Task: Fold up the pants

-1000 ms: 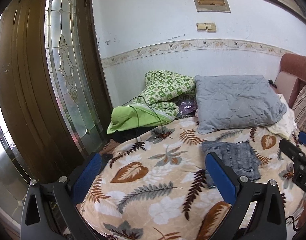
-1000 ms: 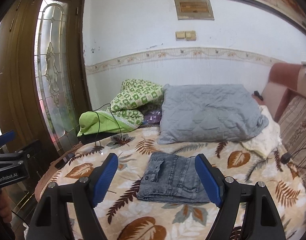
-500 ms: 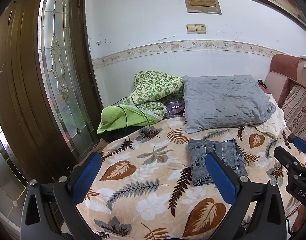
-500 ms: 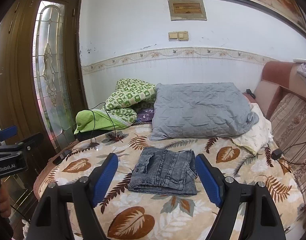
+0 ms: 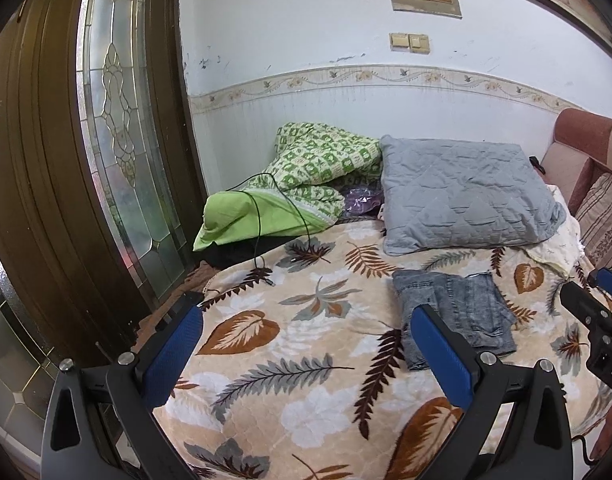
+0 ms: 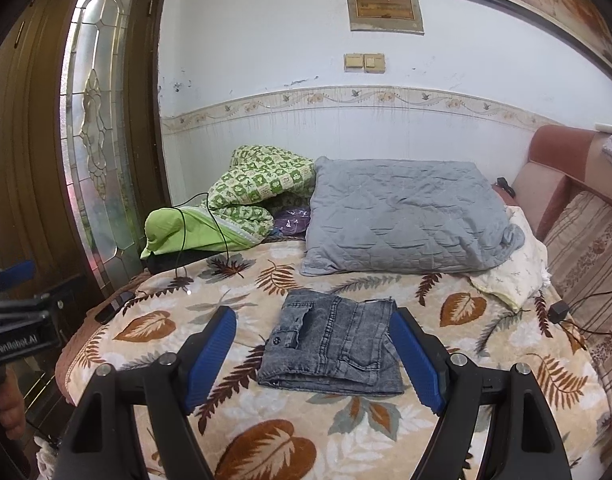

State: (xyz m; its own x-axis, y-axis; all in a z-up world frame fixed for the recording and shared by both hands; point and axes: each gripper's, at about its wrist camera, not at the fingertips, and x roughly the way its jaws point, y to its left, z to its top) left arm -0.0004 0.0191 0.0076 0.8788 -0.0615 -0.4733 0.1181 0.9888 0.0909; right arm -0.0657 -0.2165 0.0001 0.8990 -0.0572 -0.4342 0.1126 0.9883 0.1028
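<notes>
Right now you hold both grippers above the near edge of a bed, and neither one grips anything. Your left gripper [image 5: 306, 344] has its blue-padded jaws spread wide, with only the leaf-patterned blanket [image 5: 306, 344] showing between them. Your right gripper [image 6: 314, 354] is just as wide, and its jaws frame the pants [image 6: 332, 346] without touching them. The pants are grey-blue denim, lying flat on the blanket around the middle of the bed, in a compact rectangle of stacked layers with a buttoned pocket flap on the left side. They look already folded, so the task seems finished or very nearly so, and your open, lifted grippers fit that judgement: nothing is left pinched. Just beyond the pants, a grey quilted pillow [image 6: 402, 216] leans at the far side of the bed against the wall. To its left sits a bundled green checked quilt [image 6: 262, 184] with a black cable [image 5: 262, 216] trailing over it onto the blanket. A wooden door with a leaded glass panel [image 5: 118, 140] stands on the far left. A padded pink headboard [image 6: 546, 168] rises at the right. From the left view, the pants lie to the right of centre, near your right gripper's body.
</notes>
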